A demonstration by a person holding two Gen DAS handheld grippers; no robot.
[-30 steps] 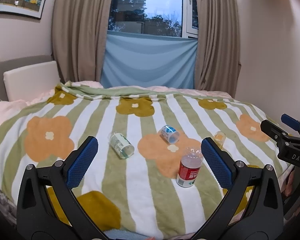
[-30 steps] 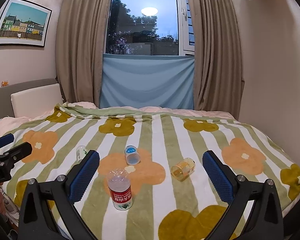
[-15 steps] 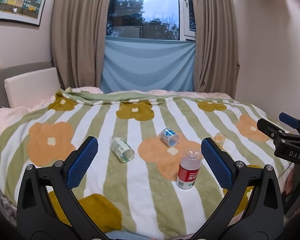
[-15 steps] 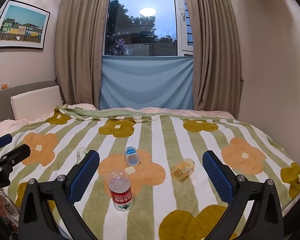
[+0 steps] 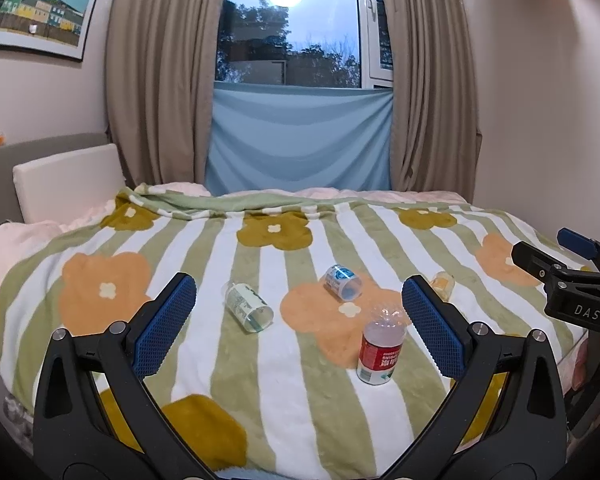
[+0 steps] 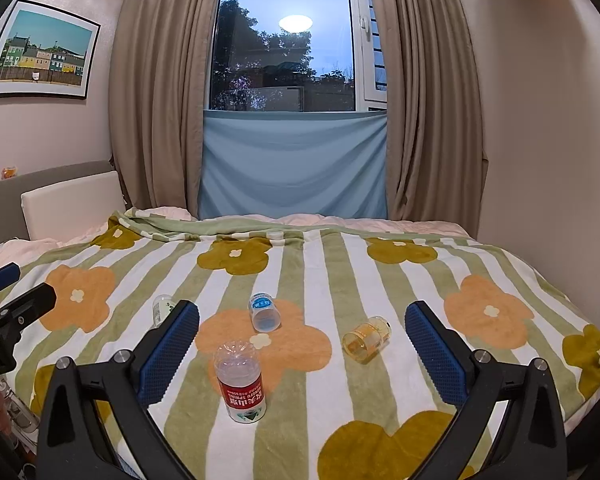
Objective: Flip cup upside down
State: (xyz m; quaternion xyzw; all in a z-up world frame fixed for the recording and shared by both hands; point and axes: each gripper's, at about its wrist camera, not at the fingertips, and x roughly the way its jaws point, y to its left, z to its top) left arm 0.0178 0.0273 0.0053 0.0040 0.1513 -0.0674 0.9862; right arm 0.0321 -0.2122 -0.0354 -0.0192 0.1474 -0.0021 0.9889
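Three clear cups lie on their sides on the striped flower blanket (image 5: 204, 360). A green-printed cup (image 5: 248, 307) lies at the left, half hidden behind a finger in the right wrist view (image 6: 162, 309). A blue-labelled cup (image 5: 342, 282) (image 6: 265, 312) lies in the middle. A small yellow cup (image 5: 442, 281) (image 6: 366, 339) lies at the right. A red-labelled cut bottle (image 5: 381, 350) (image 6: 240, 384) stands inverted near the front. My left gripper (image 5: 296, 328) and right gripper (image 6: 300, 352) are open, empty and held above the bed's near edge.
The bed (image 6: 500, 280) meets a wall at the right and a padded headboard (image 5: 68, 184) at the left. Curtains and a window (image 6: 292, 80) stand behind it. The other gripper shows at each view's side edge.
Both grippers have tilted up slightly, so the bed sits lower in view. The cups and the bottle have not moved.
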